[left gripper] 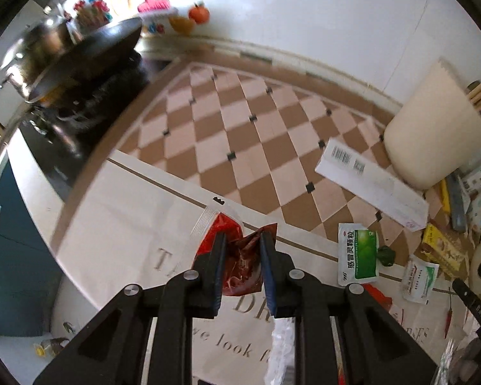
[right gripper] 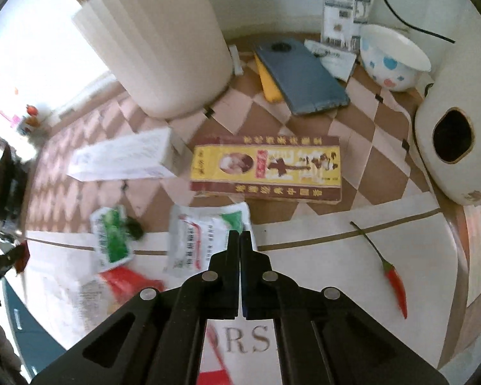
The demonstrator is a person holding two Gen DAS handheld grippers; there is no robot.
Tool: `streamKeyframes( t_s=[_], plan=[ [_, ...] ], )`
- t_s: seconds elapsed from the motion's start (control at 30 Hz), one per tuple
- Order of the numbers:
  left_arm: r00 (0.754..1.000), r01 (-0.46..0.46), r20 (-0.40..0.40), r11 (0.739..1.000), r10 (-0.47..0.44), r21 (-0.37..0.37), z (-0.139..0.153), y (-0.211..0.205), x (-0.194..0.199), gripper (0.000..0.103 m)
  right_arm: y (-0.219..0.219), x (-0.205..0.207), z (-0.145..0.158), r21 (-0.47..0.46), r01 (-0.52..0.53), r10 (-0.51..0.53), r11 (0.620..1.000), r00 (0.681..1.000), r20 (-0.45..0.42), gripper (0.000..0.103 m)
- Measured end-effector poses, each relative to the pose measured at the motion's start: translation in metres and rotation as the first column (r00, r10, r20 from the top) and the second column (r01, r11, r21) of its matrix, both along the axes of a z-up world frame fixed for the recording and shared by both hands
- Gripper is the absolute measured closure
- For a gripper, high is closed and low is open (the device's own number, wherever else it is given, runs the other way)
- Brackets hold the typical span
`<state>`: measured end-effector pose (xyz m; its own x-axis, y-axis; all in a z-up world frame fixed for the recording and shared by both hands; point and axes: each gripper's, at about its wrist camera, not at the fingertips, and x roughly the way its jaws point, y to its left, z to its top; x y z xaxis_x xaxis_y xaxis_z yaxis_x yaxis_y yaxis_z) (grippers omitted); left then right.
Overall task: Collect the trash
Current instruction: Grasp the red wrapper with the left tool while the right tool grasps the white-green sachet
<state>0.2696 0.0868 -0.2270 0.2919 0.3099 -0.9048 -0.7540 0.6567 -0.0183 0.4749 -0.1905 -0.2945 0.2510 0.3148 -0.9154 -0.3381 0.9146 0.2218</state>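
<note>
My left gripper (left gripper: 242,237) is shut on a crumpled red wrapper (left gripper: 243,266), held up above the white printed tablecloth (left gripper: 128,224). My right gripper (right gripper: 240,234) is shut, its tips over the right edge of a white sachet (right gripper: 205,237) with red and green print. I cannot tell whether that edge is pinched. In the left wrist view this white sachet (left gripper: 418,277) lies flat, and the right gripper (left gripper: 453,282) shows just to its right. A green sachet (left gripper: 357,253) (right gripper: 112,240) and a red and white wrapper (right gripper: 128,282) lie nearby.
A red chili (right gripper: 394,282) lies right of my right gripper. Behind it are a yellow box (right gripper: 266,166), a white carton (right gripper: 125,157), a tall paper roll (right gripper: 163,48), a spotted bowl (right gripper: 391,57) and a white appliance (right gripper: 449,141). A dark wok (left gripper: 89,51) stands far left.
</note>
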Motion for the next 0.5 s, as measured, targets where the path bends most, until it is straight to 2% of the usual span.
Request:
streamKeyframes(
  t_s=[0.1, 0.17, 0.2, 0.23, 0.27, 0.3, 0.4, 0.5],
  plan=[
    [1.0, -0.014, 0.009, 0.999, 0.014, 0.034, 0.006, 0.014, -0.016, 0.086, -0.001, 0.005, 0.011, 0.047, 0.017, -0.017, 0.999, 1.0, 0.002, 0.103],
    [1.0, -0.03, -0.006, 0.998, 0.03, 0.052, 0.002, 0.015, -0.021, 0.086, -0.009, 0.007, 0.012, 0.051, 0.009, -0.007, 0.999, 0.999, -0.042, 0.102],
    [0.999, -0.043, -0.013, 0.998, 0.044, 0.047, -0.002, 0.017, -0.021, 0.086, -0.01, 0.01, 0.005, 0.042, 0.023, -0.02, 0.999, 0.997, -0.072, 0.095],
    [0.998, -0.056, -0.023, 0.997, 0.057, 0.044, -0.008, 0.017, -0.022, 0.086, -0.011, 0.014, -0.005, 0.009, 0.056, -0.054, 0.998, 0.992, -0.11, 0.085],
    [0.997, -0.069, -0.037, 0.997, 0.07, 0.043, -0.017, 0.018, -0.022, 0.086, -0.01, 0.015, -0.013, -0.031, 0.06, -0.063, 0.998, 0.989, -0.132, 0.05],
    [0.996, -0.077, -0.049, 0.996, 0.079, 0.04, -0.025, 0.017, -0.021, 0.086, -0.008, 0.018, -0.021, -0.054, 0.059, -0.067, 0.997, 0.986, -0.154, 0.027],
    [0.99, -0.101, -0.099, 0.994, 0.103, 0.03, -0.053, 0.017, -0.017, 0.086, -0.009, 0.021, -0.042, -0.05, 0.08, -0.087, 0.996, 0.98, -0.178, 0.027],
    [0.983, -0.121, -0.135, 0.993, 0.121, 0.011, -0.076, 0.017, -0.015, 0.086, 0.005, 0.021, -0.055, -0.108, 0.046, -0.061, 0.993, 0.988, -0.139, 0.027]
  ],
)
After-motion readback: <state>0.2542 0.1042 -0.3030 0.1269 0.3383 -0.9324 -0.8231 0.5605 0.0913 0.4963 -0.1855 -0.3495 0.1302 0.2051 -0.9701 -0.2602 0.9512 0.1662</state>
